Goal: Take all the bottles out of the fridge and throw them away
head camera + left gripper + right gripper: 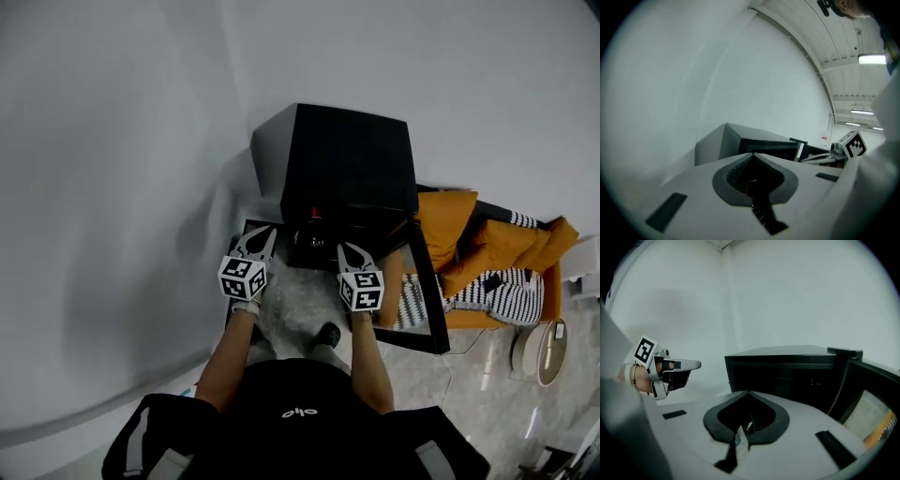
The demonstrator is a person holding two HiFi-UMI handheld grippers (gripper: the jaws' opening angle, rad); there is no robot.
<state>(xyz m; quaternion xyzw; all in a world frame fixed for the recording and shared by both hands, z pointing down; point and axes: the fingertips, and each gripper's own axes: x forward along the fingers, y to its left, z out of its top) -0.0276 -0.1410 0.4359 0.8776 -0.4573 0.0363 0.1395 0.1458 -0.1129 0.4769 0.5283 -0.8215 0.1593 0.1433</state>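
our left gripper (265, 234) and right gripper (345, 249), pressed together, hold nothing; the open boxy black fridge (347, 159) seems unemptied.

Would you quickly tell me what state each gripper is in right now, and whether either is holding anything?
Left gripper: closed, jaws together, holding nothing.
Right gripper: closed, jaws together, holding nothing.
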